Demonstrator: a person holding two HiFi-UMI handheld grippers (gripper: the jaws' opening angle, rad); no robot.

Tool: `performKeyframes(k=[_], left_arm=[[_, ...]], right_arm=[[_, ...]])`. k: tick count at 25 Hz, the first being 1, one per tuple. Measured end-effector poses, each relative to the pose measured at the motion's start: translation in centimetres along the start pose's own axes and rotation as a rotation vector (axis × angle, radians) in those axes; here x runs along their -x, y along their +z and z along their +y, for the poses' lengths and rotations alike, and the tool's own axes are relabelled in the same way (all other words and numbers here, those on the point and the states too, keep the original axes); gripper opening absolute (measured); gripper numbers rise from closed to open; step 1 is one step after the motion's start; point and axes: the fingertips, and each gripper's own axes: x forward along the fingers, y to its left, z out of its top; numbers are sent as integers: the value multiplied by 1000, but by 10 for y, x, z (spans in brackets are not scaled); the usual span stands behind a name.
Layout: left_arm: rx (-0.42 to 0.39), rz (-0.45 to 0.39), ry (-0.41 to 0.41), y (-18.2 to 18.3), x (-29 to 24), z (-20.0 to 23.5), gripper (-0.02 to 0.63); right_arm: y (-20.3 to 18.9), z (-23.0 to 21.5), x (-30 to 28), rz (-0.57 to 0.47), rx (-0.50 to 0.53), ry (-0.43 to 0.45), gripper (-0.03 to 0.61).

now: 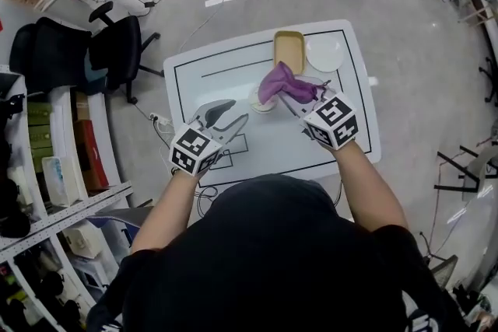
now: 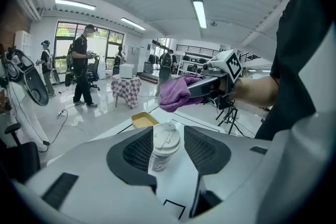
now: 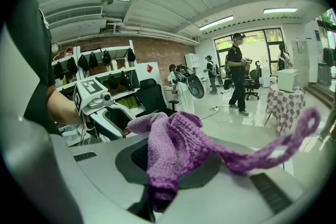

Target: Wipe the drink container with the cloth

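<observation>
Purple cloth point(image 1: 284, 83), yellow tray point(image 1: 289, 50), white cup point(image 2: 164, 147) with seemingly brownish print.

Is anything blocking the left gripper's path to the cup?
Nothing visible. The left gripper is open, with the lidded cup upright on the table straight ahead and only bare tabletop between. The purple cloth, clamped in the right gripper, hangs higher up.

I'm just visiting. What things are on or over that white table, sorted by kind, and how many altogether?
lidded paper cup: 1
purple cloth: 1
yellow tray: 1
white round plate: 1
Total: 4
</observation>
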Motion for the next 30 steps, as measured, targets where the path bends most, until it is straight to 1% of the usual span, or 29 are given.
performKeyframes(k=[5,9,15,20,23,27,30], left_arm=[[-9,33,-2,-16,-32,8,249],[10,63,-19,-30,-54,10,302],[-30,103,-17,-45,-80,11,354],[-73,134,-8,-52,-97,11,367],[-86,151,4,-59,-101,14,367],[-91,151,23,-62,-105,14,377],[-95,155,31,-62,-107,15,383]], right_arm=[[-5,7,-26,16,7,66,77],[-10,15,-44,38,13,116,77],[-19,20,-61,65,12,161,77],[-32,30,-68,112,6,213,77],[-46,37,-75,175,13,237,77],[-68,37,-82,288,88,210,77],[-72,34,-82,310,102,193,77]])
